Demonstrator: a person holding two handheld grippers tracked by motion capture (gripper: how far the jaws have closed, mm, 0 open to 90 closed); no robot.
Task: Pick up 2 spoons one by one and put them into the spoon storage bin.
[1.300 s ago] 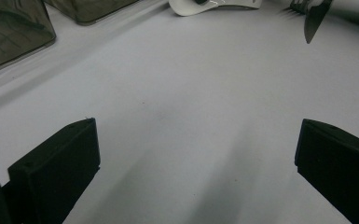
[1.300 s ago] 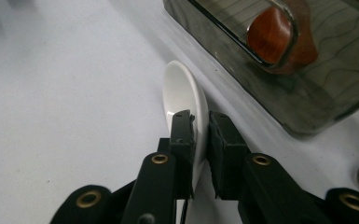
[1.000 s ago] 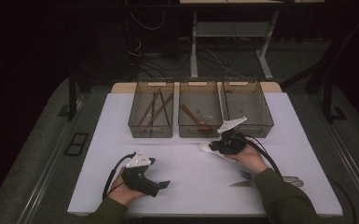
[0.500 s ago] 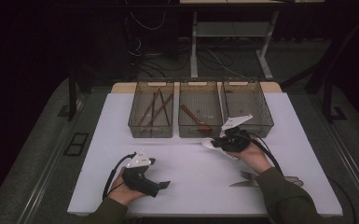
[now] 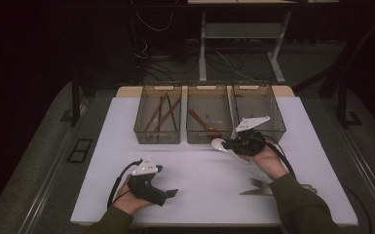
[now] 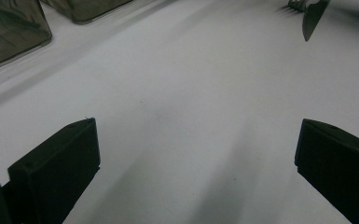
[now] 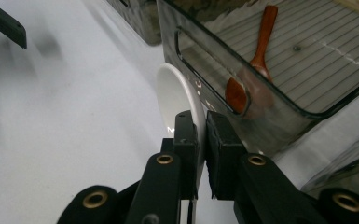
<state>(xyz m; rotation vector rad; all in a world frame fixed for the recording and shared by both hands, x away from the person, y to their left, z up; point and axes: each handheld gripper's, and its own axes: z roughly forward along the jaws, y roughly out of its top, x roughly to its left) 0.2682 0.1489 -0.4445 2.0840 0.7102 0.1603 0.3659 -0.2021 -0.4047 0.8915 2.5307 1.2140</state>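
The desk (image 5: 102,146) is white, with three smoky clear bins in a row at its far edge. Its left half is bare from the near edge up to the bins, and a wide bare stretch lies between the two hands.

Left hand-held gripper (image 5: 168,194): rests low near the front edge, left of centre, held in the left hand (image 5: 126,197). Its own view shows both jaws spread wide apart over bare surface, nothing between them.

Left bin (image 5: 143,124): holds several long dark and brown sticks lying lengthwise; the high view does not show what kind. Middle bin (image 5: 195,134): holds a brown wooden spoon (image 5: 202,123), lying diagonally. The right gripper view shows it through the bin wall, bowl toward the near wall. Right bin (image 5: 272,124): contents cannot be told.

Right hand-held gripper (image 5: 228,145): just in front of the gap between middle and right bins, held in the right hand (image 5: 268,161). Its jaws are clamped on a white spoon (image 5: 219,144); the right gripper view shows the white bowl (image 7: 177,100) standing edge-on beyond the jaw tips, close to the middle bin's near wall.

A fork (image 5: 259,183) and a knife (image 5: 253,191) lie near the front edge at right, partly under the right sleeve. The left gripper view shows the fork tines (image 6: 294,5) and knife tip (image 6: 313,18) at its top edge.
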